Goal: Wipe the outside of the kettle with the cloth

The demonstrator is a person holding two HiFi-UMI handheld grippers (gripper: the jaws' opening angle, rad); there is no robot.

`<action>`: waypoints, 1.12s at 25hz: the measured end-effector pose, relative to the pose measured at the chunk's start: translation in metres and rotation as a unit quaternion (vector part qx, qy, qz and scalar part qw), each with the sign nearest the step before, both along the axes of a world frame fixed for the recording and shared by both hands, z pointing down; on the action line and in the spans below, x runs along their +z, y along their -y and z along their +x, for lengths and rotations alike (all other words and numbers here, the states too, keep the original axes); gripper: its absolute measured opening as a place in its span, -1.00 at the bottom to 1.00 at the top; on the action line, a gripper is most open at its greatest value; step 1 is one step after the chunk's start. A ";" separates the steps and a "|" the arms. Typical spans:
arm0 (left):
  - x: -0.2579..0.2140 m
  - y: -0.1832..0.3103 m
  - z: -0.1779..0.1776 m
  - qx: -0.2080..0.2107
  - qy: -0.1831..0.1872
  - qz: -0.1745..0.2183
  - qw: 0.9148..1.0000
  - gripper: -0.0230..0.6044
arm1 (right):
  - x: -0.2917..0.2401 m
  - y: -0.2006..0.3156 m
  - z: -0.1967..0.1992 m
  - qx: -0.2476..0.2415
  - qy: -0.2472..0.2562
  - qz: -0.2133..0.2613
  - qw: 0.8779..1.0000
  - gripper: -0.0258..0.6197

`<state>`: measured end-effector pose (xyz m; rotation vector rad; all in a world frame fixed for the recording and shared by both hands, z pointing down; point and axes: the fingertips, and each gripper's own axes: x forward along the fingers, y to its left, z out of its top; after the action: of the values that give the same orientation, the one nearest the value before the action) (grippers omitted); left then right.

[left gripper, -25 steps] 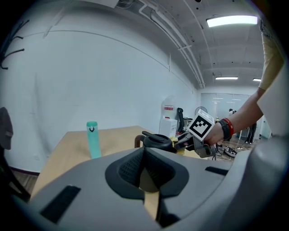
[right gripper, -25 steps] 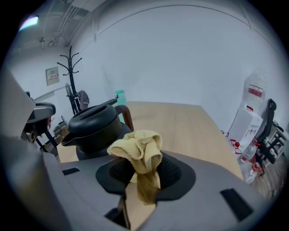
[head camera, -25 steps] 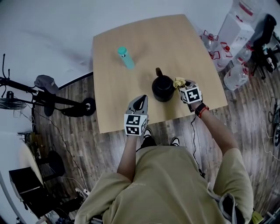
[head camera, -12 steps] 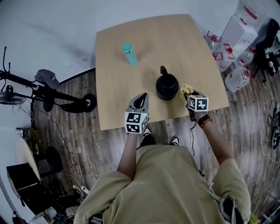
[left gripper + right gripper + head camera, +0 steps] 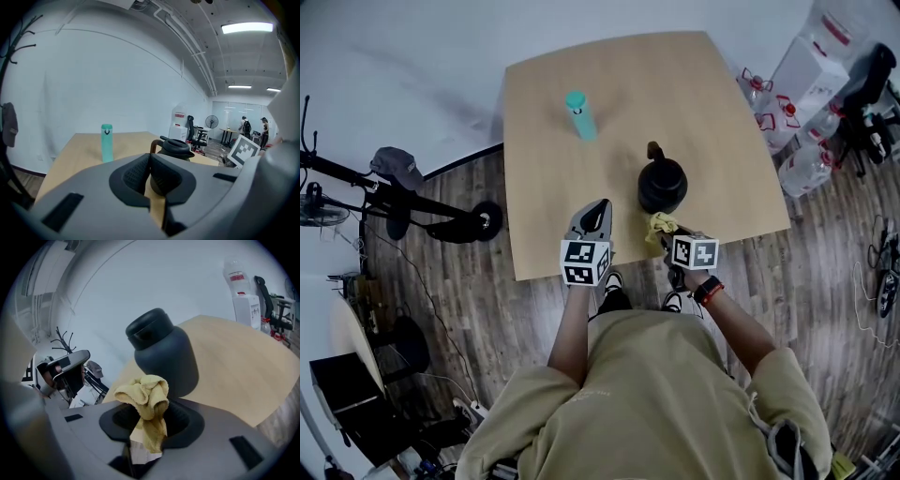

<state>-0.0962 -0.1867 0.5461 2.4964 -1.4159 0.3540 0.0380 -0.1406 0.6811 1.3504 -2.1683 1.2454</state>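
Observation:
A black kettle point(image 5: 662, 186) with a brown handle stands on the wooden table point(image 5: 694, 84), towards its near edge. My right gripper point(image 5: 667, 232) is shut on a crumpled yellow cloth point(image 5: 660, 224), just in front of the kettle on the near side. In the right gripper view the cloth point(image 5: 146, 398) bunches up between the jaws, and the kettle point(image 5: 164, 357) rises right behind it. My left gripper point(image 5: 592, 218) is shut and holds nothing, left of the kettle over the table's near edge. In the left gripper view the kettle point(image 5: 174, 147) is just past the jaws.
A teal bottle point(image 5: 578, 114) stands upright on the far left part of the table. Water jugs point(image 5: 806, 161) and a white dispenser point(image 5: 814, 58) sit on the floor to the right. A stand with a cap point(image 5: 394, 178) is on the left.
My right gripper has carried the cloth from the kettle's right side round to its near side, moving left and towards the person. The left gripper has barely moved.

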 end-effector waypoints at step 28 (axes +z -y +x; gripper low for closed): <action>0.000 0.019 -0.066 -0.003 -0.001 0.002 1.000 -0.85 | -0.006 0.106 -0.084 0.283 0.176 -0.005 0.943 -0.46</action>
<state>-0.1620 -0.2059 0.5456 2.4948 -1.4249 0.3474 -0.0461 -0.2468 0.6752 1.9633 -2.0407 1.8195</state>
